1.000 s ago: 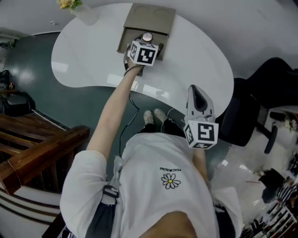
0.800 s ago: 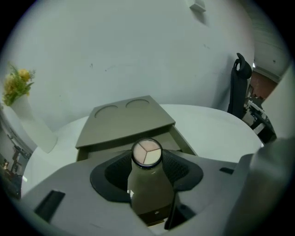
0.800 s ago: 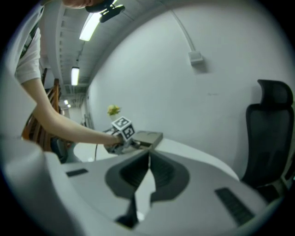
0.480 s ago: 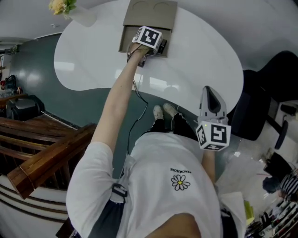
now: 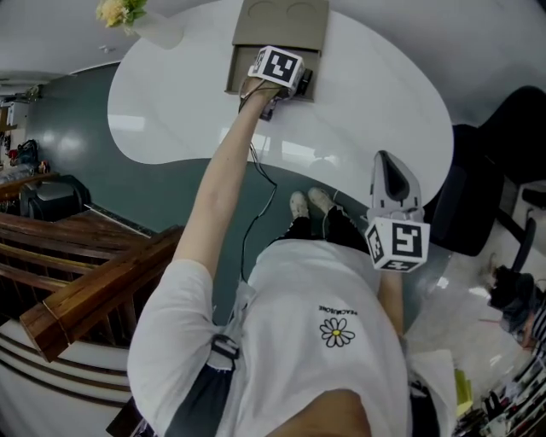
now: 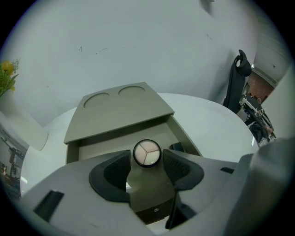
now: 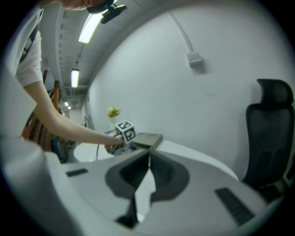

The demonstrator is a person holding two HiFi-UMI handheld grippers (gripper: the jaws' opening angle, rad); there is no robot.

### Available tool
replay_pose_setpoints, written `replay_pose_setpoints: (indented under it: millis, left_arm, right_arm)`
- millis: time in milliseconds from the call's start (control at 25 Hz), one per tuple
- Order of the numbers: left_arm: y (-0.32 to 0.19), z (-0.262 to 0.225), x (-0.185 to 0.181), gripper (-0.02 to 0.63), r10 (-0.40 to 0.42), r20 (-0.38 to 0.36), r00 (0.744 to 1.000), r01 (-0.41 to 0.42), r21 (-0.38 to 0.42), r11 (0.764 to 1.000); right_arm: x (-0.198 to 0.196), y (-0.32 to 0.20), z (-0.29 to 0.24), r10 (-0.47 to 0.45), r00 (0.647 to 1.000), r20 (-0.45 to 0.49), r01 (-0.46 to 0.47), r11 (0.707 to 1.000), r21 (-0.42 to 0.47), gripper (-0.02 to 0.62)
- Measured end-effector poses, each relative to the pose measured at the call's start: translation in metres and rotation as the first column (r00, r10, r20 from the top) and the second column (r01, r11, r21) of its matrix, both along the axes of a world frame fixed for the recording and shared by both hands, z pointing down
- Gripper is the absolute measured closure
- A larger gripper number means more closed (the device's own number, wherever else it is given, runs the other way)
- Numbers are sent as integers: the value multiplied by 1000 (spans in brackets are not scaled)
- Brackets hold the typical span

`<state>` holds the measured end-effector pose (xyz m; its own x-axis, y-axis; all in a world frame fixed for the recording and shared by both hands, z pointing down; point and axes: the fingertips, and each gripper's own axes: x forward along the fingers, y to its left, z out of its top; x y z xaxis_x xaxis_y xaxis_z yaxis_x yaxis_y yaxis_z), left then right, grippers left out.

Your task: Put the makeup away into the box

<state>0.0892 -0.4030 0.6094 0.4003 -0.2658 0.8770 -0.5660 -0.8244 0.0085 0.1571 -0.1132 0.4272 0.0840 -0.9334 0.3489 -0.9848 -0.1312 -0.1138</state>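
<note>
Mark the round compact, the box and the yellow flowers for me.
round compact (image 6: 147,153), left gripper view, centre of its three-part face.
box (image 6: 120,109), left gripper view, flat top panel.
yellow flowers (image 5: 114,10), head view, the blooms.

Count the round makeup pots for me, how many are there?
1. The round makeup pot sits between the opening jaws of the left gripper, over the open drawer of the box. More may be hidden in the drawer, under the gripper.
</note>
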Motion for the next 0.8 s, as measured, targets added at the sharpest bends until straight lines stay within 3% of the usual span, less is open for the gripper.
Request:
replay_pose_setpoints:
  millis: [160,280,360,440,480,600,720,800]
  left_arm:
    - [2,-27,1,371,36,-41,999,-34,42,999]
    - [-6,-69,5,379,58,-100,993,-42,147,988]
    - [-8,-105,1,420,45,-145,988,-10,228,974]
    - [0,-141,-6,530,23,-212,977,40,288,957]
    - [8,-158,-9,548,25,-252,967,57,314,948]
    - [40,-217,-16,575,73,-397,915,92,382,919]
    - [82,-281,-39,583,107,-555,825,184,442,878]
    - [108,-315,-60,583,104,-633,767,284,479,830]
  right_arm:
    - [-4,-5,-10,-20,1000,-17,20,1000,18,565]
    - [-3,-16,-22,-40,998,-51,43,998,54,565]
    - [-4,-24,-35,-54,996,-72,60,995,86,565]
    - [-8,-30,-47,-70,994,-84,80,990,113,565]
    - [-12,-32,-53,-81,993,-89,92,988,126,565]
    - [-27,-39,-68,-119,987,-107,135,978,157,565]
    - [-44,-46,-72,-158,982,-105,175,970,171,565]
    - [-53,-50,-73,-186,978,-95,201,963,177,565]
